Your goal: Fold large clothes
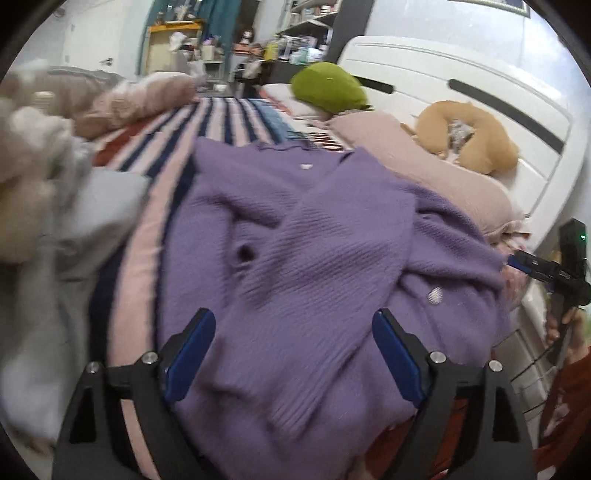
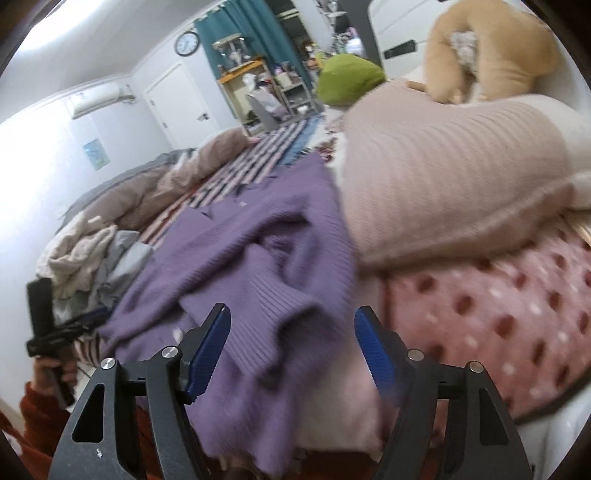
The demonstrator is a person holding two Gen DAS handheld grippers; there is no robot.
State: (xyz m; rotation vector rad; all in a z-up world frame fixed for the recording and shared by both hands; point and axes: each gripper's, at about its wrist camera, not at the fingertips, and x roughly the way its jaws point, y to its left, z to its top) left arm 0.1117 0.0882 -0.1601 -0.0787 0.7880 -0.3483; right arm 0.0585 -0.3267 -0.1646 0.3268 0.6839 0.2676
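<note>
1. Your purple sweater [image 1: 295,236] lies on the striped blanket [image 1: 221,118], long axis running away from you, collar at the far end.
2. It's a bedroom; a beige pillow [image 2: 443,177] sits just beside the sweater.
3. Your left gripper [image 1: 293,350] and right gripper [image 2: 291,347] both gape wide, holding nothing.

A striped pink, white and navy bedspread [image 1: 236,122] covers the bed. A ribbed beige knit pillow [image 2: 454,166] lies beside a pink dotted fleece blanket [image 2: 498,306]. Behind sit a green plush cushion [image 1: 327,90] and a tan, apparently U-shaped plush pillow [image 1: 476,136]. A round wall clock [image 2: 187,43] hangs near teal curtains [image 2: 255,33].
</note>
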